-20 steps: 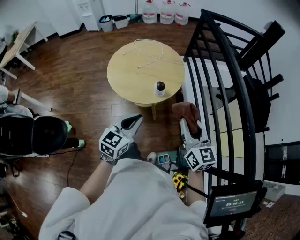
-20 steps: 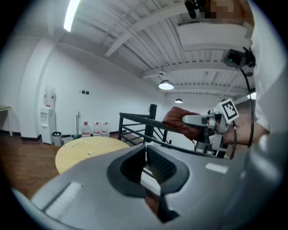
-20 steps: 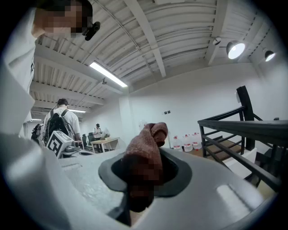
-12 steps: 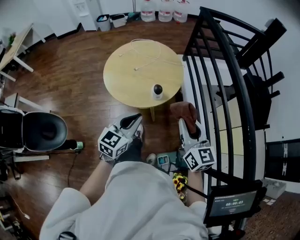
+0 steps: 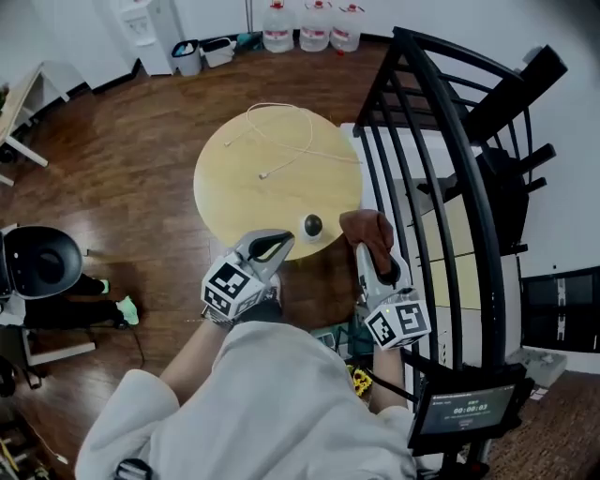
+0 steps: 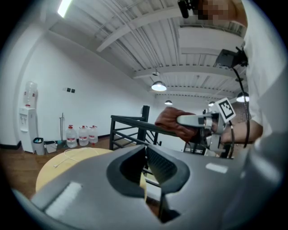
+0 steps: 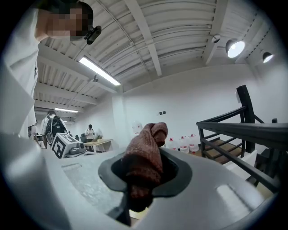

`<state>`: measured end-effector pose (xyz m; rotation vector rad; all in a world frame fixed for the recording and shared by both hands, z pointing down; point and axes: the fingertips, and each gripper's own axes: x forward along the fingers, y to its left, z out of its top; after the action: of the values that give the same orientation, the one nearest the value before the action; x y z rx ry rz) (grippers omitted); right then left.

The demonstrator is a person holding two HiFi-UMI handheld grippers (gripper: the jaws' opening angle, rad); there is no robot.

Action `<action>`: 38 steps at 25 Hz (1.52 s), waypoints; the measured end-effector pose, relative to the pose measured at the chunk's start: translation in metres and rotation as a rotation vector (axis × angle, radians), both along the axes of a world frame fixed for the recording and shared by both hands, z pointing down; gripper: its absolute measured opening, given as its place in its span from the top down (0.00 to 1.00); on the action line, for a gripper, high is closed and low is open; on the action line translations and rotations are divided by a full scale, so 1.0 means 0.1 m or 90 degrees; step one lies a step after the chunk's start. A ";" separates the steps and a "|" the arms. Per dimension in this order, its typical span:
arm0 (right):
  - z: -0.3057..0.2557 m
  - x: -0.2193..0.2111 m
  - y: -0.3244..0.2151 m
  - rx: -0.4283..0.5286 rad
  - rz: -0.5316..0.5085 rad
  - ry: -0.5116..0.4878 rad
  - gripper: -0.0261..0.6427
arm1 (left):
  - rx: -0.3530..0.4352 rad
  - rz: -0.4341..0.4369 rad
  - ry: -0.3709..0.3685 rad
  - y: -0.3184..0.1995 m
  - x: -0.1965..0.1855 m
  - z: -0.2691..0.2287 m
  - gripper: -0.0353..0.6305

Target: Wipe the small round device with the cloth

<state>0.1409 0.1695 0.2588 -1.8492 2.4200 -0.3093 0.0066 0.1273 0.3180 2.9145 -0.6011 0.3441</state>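
1. At the bottom of the head view, you are holding both grippers out ahead of your pale sleeves.
2. Your left gripper (image 5: 278,245), just left of centre, is showing its jaws pressed together with nothing between them. Its tip is hanging over the table's near edge.
3. Your right gripper (image 5: 365,249), right of centre, is clenching the reddish-brown cloth (image 5: 371,228), which is bunching above the jaws beside the black railing (image 5: 441,141).
4. The small round device (image 5: 311,226) is sitting at the middle of the frame, on the near rim of the round wooden table (image 5: 234,178). It is between the two gripper tips and near the cloth.
5. A white cable (image 5: 281,141) is lying looped across the table's far half.
6. Three water bottles (image 5: 317,25) are standing along the top edge.
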 end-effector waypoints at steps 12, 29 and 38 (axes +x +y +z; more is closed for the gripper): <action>0.29 -0.20 -0.30 -0.105 -0.043 -0.049 0.83 | -0.018 0.182 -0.073 -0.22 0.03 0.34 0.70; 0.91 0.00 -0.45 -0.202 -0.025 -0.041 0.83 | -0.047 0.254 -0.267 -0.04 0.36 1.94 0.35; 1.27 -0.19 -0.44 -0.262 -0.063 -0.089 0.83 | -0.067 0.285 -0.246 0.04 0.55 2.18 0.33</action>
<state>0.1221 0.1252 0.3861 -1.7697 2.4942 -0.9745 0.0618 0.1314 0.5362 2.8683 0.0439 0.9721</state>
